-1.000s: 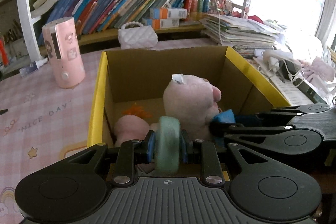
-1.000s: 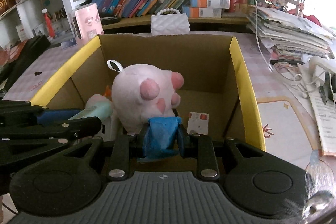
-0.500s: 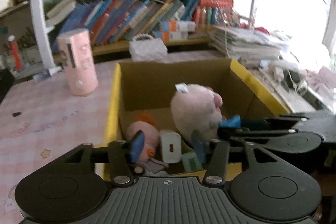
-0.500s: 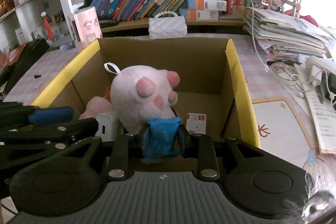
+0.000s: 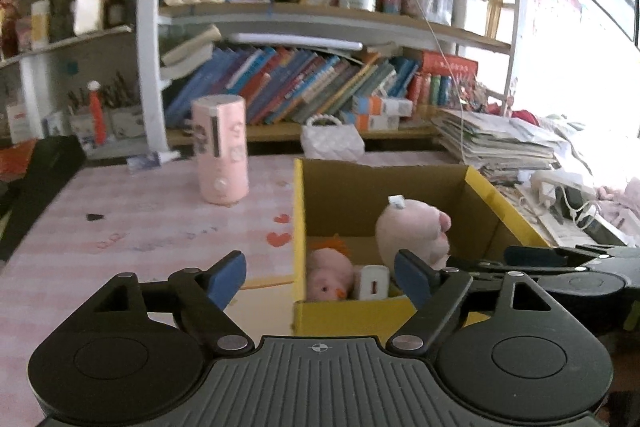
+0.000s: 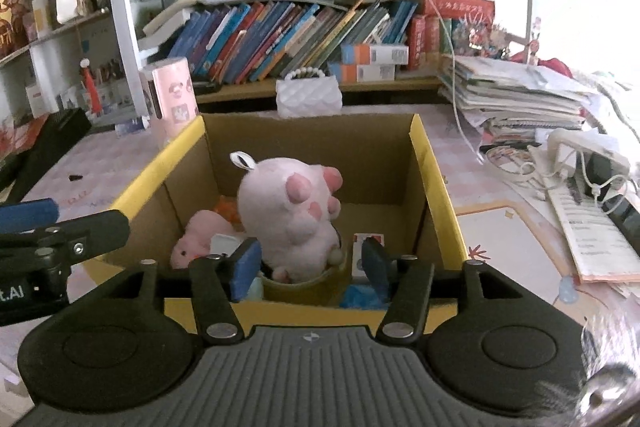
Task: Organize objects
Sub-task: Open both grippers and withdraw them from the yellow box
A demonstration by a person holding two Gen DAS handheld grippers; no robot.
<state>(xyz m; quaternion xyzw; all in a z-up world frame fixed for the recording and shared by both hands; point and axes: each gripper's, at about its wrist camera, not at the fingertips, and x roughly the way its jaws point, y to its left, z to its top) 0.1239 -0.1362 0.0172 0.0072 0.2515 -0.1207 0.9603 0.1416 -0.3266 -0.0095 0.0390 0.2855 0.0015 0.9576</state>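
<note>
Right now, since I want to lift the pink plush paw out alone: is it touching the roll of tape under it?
Touching. The right wrist view shows the pink plush paw sitting down inside the roll of tape, its base resting within the ring.

Cardboard box [image 6: 430,171] on table [image 5: 140,223], open top. Inside: big plush [image 6: 292,211] at centre, standing in a cup [image 6: 304,285] against near wall; small plush [image 6: 196,235] to its left; charger block [image 5: 372,281] just right of small plush; small carton [image 6: 366,243] right of big plush; crumpled cloth [image 6: 360,297] in near right corner. Cylinder device [image 5: 220,151] on table, left of box. Quilted purse [image 6: 308,97] behind box. Bookshelf [image 5: 300,87] behind purse. Paper stack [image 6: 516,95] right of box, toward rear.
</note>
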